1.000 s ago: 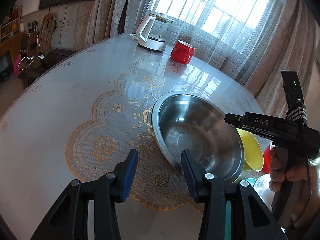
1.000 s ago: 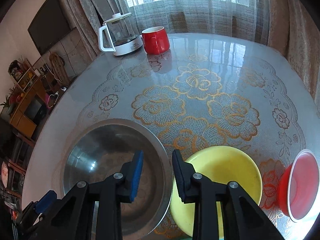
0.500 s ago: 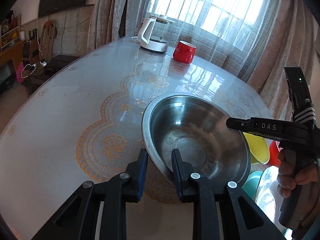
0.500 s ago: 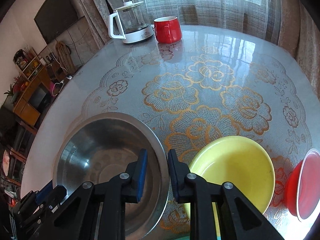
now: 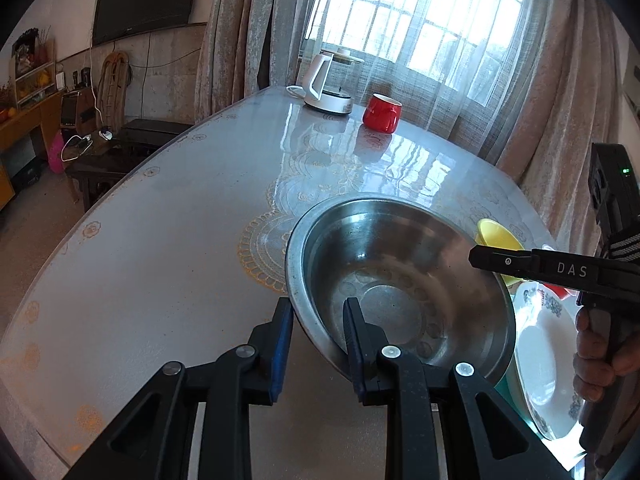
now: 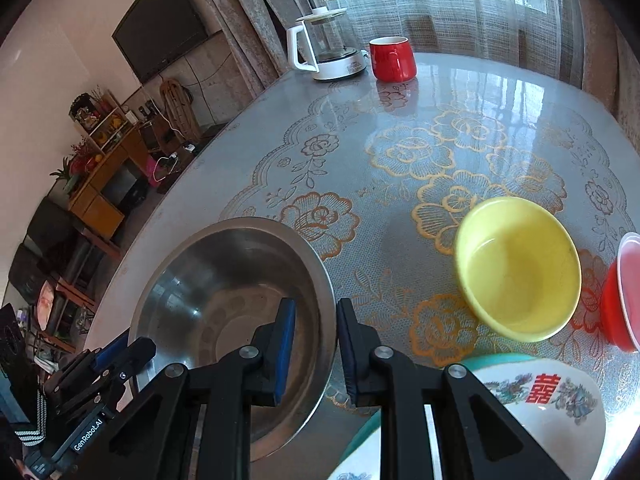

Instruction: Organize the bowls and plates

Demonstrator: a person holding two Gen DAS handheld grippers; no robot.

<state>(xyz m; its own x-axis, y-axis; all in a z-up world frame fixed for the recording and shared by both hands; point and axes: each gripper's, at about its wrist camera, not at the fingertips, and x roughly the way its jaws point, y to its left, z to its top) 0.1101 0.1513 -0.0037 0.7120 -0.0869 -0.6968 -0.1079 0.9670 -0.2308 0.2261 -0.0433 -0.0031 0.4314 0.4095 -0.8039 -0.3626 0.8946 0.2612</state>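
A large steel bowl (image 5: 400, 288) is held off the round table (image 5: 168, 216) by both grippers. My left gripper (image 5: 318, 334) is shut on its near rim, one finger inside and one outside. My right gripper (image 6: 316, 344) is shut on the opposite rim of the steel bowl (image 6: 224, 304) in the same way. A yellow bowl (image 6: 518, 268) sits on the table to the right. A white patterned plate (image 6: 552, 404) lies on a teal dish (image 6: 500, 358) below my right gripper. A red bowl with a clear rim (image 6: 624, 292) is at the far right.
A white and glass kettle (image 6: 328, 48) and a red mug (image 6: 392, 58) stand at the table's far edge by the curtained window. The table has a gold floral lace cover (image 6: 440, 160). Shelves and a TV stand off to the left of the table.
Both grippers have closed on the steel bowl's rim and lifted it. The views have risen and pulled back, and the white plate has come into view below.
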